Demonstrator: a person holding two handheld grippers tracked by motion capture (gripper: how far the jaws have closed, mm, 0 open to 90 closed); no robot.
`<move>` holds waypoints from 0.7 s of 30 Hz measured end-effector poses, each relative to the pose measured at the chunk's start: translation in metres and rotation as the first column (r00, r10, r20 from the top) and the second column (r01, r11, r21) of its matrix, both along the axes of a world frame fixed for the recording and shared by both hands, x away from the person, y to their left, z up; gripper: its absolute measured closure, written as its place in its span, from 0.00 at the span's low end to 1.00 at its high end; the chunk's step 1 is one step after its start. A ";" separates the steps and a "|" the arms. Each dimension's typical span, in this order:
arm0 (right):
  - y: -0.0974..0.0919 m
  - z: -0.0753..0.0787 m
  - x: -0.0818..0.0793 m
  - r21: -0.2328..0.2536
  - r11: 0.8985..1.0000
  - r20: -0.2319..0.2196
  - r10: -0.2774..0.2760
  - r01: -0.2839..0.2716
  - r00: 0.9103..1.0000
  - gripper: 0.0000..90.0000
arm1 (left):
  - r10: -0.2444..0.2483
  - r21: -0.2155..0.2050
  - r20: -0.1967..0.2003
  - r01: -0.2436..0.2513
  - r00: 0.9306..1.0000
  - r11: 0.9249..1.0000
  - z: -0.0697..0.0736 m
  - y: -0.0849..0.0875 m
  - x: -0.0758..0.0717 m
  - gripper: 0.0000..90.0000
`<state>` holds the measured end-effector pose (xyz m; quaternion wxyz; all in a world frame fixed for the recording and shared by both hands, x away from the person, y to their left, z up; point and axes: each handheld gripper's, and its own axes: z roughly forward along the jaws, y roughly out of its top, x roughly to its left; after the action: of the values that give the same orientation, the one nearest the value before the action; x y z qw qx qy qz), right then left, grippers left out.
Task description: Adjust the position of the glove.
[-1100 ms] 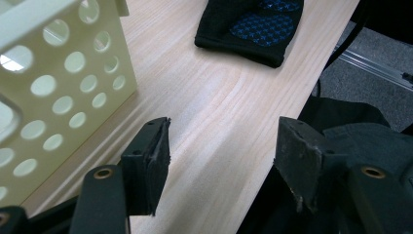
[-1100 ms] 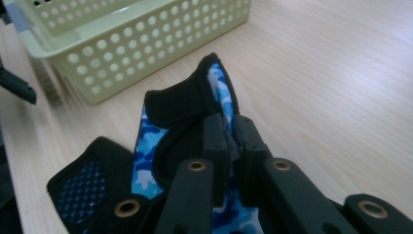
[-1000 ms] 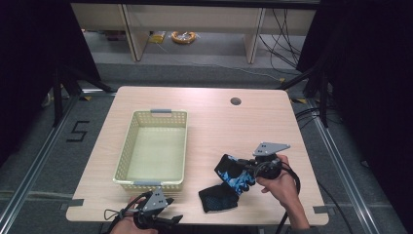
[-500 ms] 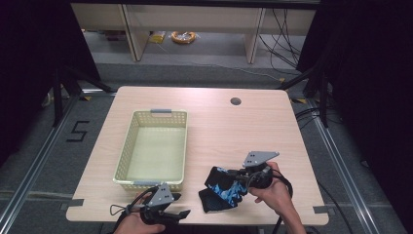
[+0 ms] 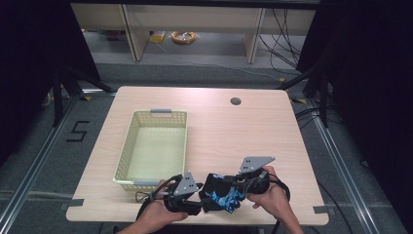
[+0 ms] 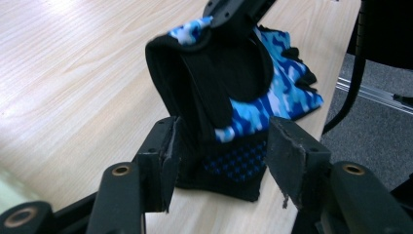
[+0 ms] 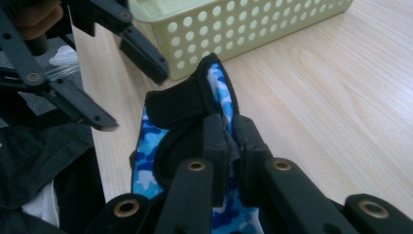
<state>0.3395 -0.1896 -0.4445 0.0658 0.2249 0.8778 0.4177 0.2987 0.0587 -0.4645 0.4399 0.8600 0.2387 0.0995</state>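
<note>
Moved in beside the glove (image 5: 221, 194) at lower centre, the left hand-held gripper (image 6: 219, 153) has been narrowing, unpressed pads flanking its cuff, while the right hand-held gripper (image 7: 233, 141) pinches fabric.

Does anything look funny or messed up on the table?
A little. The blue camouflage glove is bunched up, standing on end at the table's front edge, pinched by the right gripper. The left gripper's jaws straddle it without pressing. The yellow basket sits straight and empty.
</note>
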 end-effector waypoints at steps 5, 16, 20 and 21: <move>0.002 0.001 -0.002 -0.010 1.000 0.000 0.017 -0.017 1.000 0.96 | -0.004 -0.007 -0.032 0.004 0.999 1.000 -0.002 -0.008 0.004 0.56; 0.008 0.005 -0.004 -0.009 1.000 0.003 0.026 -0.026 1.000 0.96 | -0.024 -0.036 -0.091 0.021 0.996 0.999 -0.007 -0.013 0.006 0.81; 0.012 0.005 -0.003 -0.020 0.999 -0.010 0.037 -0.037 0.999 0.96 | -0.022 -0.063 -0.127 0.014 0.992 0.998 -0.010 -0.012 0.006 0.90; 0.013 0.004 -0.001 -0.024 0.999 -0.002 0.048 -0.048 0.999 0.96 | -0.025 -0.063 -0.129 0.017 0.991 0.998 -0.010 -0.012 0.006 0.91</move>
<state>0.3382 -0.1766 -0.4402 0.0576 0.2032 0.8880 0.4084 0.3044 0.0469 -0.4748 0.4509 0.8531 0.2607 0.0314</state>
